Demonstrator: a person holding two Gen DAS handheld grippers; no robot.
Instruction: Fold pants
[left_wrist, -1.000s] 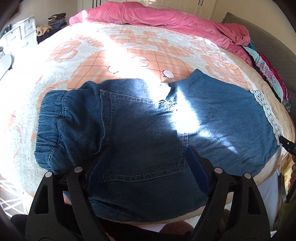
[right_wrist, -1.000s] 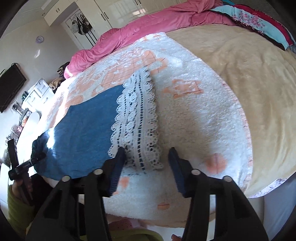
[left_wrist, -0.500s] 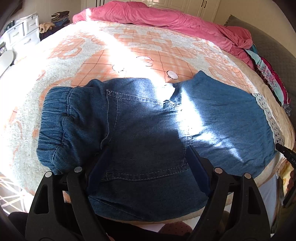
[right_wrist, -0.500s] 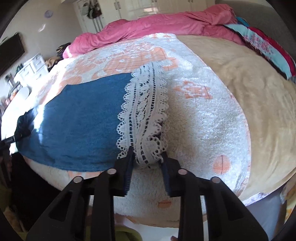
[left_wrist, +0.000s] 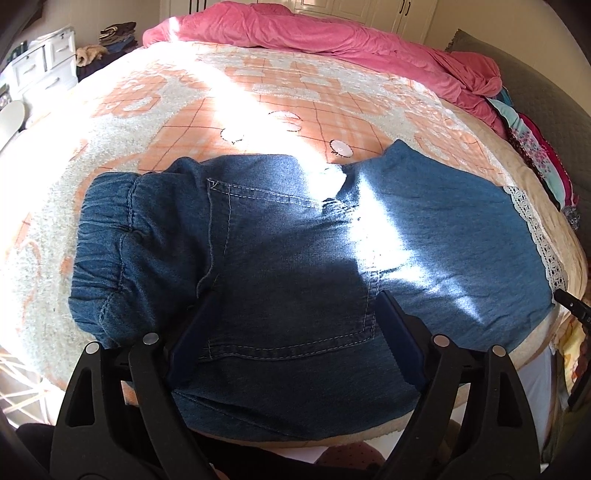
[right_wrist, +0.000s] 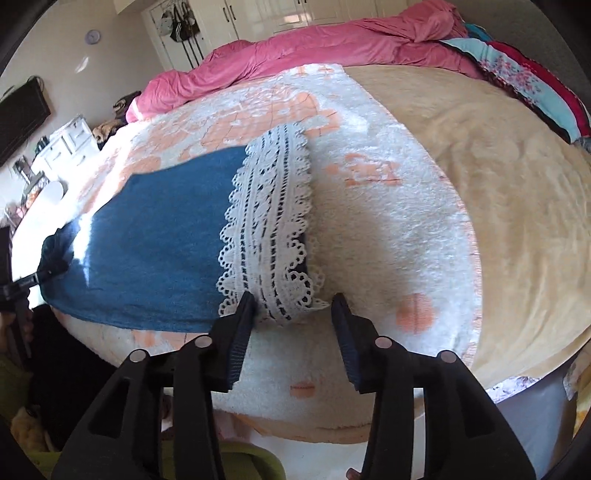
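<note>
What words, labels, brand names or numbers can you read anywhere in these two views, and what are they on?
None: no readable text in either view.
The denim pants show stitching and a back pocket but no visible label or brand tag.
The wall clock is too small and blurred to read any numerals.
The blanket carries orange and white patterns, not letters.
The lace hem is patterned only.

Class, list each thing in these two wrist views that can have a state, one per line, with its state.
Pants: spread flat on the bed, not yet folded.
Lace hem: flat, its near end between the right fingers, not pinched.
Left gripper: open wide over the back pocket.
Right gripper: open, jaws have just been opening.
Pink duvet: bunched at the bed's far side.
</note>
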